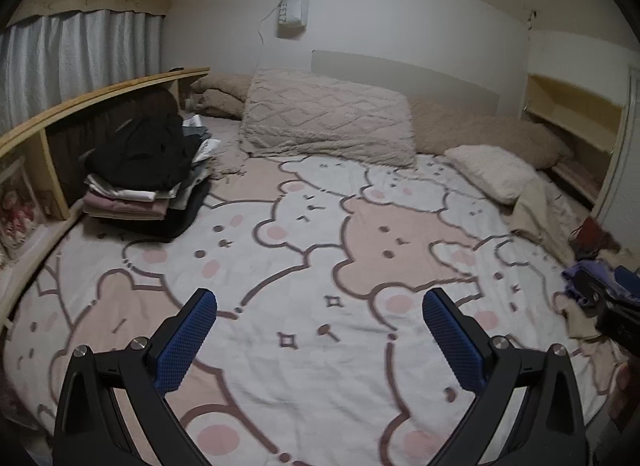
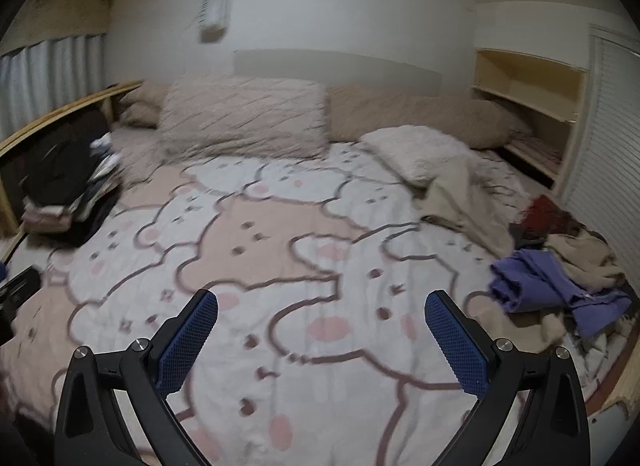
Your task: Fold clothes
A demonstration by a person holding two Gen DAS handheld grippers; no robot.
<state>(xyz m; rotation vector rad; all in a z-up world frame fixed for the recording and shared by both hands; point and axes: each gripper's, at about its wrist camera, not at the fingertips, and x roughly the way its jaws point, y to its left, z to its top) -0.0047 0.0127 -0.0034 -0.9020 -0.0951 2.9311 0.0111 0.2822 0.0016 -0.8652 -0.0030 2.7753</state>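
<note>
Left gripper (image 1: 320,302): jaws wide, empty
Right gripper (image 2: 321,304): jaws wide, empty
Bedspread (image 1: 320,386): bear print
Folded stack (image 1: 144,189): far left

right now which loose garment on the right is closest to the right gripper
The purple garment, crumpled at the front of the unfolded heap; the beige piece and the red one lie farther back from the open right gripper.

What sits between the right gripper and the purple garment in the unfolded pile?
Nothing visible. The right gripper, open and empty, hangs over bare bear-print bedspread; the purple garment lies to its right on top of the unfolded pile, uncovered, with only bedspread between.
</note>
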